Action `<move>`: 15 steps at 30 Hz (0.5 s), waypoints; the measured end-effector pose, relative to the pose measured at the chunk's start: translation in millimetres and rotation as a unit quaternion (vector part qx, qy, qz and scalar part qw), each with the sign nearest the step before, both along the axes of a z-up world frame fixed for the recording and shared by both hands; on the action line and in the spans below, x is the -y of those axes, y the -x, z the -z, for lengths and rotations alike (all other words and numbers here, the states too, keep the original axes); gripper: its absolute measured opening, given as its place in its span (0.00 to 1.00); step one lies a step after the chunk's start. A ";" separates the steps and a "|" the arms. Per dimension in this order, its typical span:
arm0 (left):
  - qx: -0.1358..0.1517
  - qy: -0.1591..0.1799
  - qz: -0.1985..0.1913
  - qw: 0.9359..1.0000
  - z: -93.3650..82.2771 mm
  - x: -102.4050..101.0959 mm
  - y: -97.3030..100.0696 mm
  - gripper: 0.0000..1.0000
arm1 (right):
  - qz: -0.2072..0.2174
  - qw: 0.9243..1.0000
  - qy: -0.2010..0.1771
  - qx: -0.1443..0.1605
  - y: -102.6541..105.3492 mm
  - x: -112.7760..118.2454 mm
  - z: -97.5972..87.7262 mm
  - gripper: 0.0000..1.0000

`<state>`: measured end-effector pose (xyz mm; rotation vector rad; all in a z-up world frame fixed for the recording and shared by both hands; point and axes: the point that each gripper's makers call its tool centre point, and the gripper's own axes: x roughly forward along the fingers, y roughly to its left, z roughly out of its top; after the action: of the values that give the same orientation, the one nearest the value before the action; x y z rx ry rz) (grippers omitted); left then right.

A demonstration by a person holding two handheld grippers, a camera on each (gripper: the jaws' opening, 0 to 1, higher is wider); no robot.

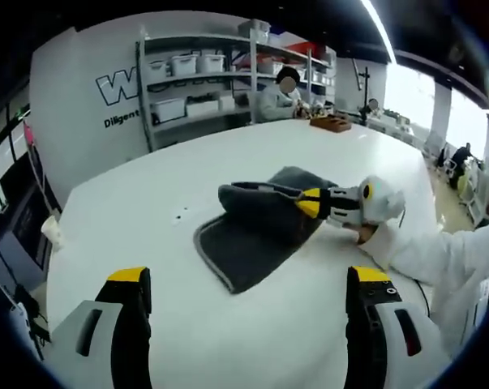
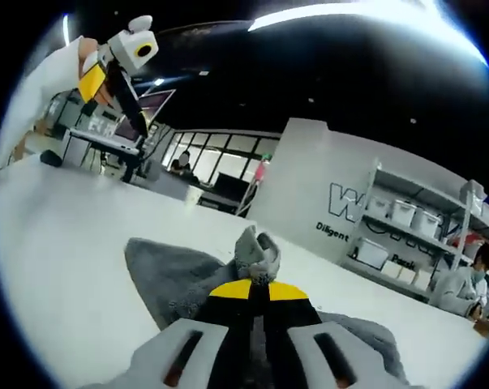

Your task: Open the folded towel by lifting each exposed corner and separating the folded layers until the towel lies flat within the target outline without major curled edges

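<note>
1. In the left gripper view, my left gripper [image 1: 248, 288] is hovering above the white table [image 1: 130, 219] with its yellow-tipped jaws standing wide apart, gripping nothing.
2. Just beyond those jaws, the grey towel [image 1: 248, 239] is lying near the middle of the table, its nearer part spread flat with a paler hem showing along the edge.
3. The towel's far right part is being held up off the surface, folding back over the flat layer in a loose hump.
4. My right gripper [image 1: 313, 203] is coming in from the right of that view, its yellow tips pressed into the raised fold; my white sleeve [image 1: 439, 251] is trailing behind it.
5. In the right gripper view, my right gripper [image 2: 256, 289] is showing its jaws closed together, pinching a bunched corner of the towel [image 2: 179, 275] that is sticking up just past the yellow tips.
6. The rest of the towel is spreading left and right below the jaws across the table [image 2: 57, 267].
7. My left gripper [image 2: 106, 69] is showing at the upper left of that view; its jaws are probably parted, though the angle is poor.
8. Farther off, white shelves [image 1: 203, 73] with bins are standing against a wall, and a seated person [image 1: 278, 97] is working beside them.
</note>
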<state>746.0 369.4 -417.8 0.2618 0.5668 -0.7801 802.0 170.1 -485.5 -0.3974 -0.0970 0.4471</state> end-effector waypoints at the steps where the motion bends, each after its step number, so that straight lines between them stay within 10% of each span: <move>1: -0.001 -0.001 0.001 1.000 0.7 2.7 0.4 0.98 | 0.002 1.000 -0.001 0.001 0.0 5.6 -0.5 0.00; 15: -0.003 -0.006 0.012 1.000 3.8 39.4 8.3 0.98 | 0.035 0.999 0.018 0.014 3.0 83.2 -4.0 0.00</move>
<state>737.7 330.0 -421.6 0.2778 0.5753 -0.8006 799.0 86.9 -481.5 -0.4407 -0.1016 0.3752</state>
